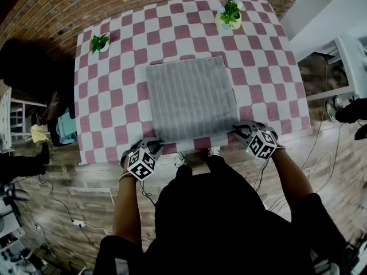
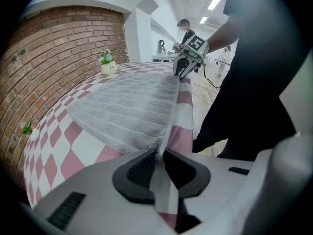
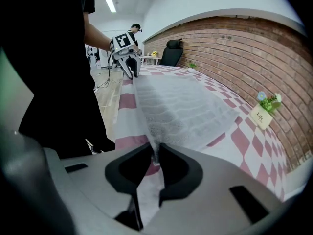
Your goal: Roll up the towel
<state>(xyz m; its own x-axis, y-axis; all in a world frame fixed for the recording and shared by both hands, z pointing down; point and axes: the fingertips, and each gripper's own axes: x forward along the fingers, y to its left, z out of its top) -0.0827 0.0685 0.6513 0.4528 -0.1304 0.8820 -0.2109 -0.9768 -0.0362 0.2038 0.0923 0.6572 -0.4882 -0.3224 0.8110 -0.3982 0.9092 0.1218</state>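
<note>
Towel [image 1: 191, 99] lies flat, its near corners pinched by left claw [image 1: 153, 148] and right claw [image 1: 243, 132].

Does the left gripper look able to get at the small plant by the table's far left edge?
Probably not: the left gripper is shut on a near corner of the towel, and the small plant stands well beyond it, up the table.

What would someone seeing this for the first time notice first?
A grey towel lies flat in the middle of a red-and-white checked tablecloth. The left gripper and the right gripper each pinch a near corner of it, at the table edge closest to the person. A potted plant stands near the far left corner and a second plant near the far right.
</note>
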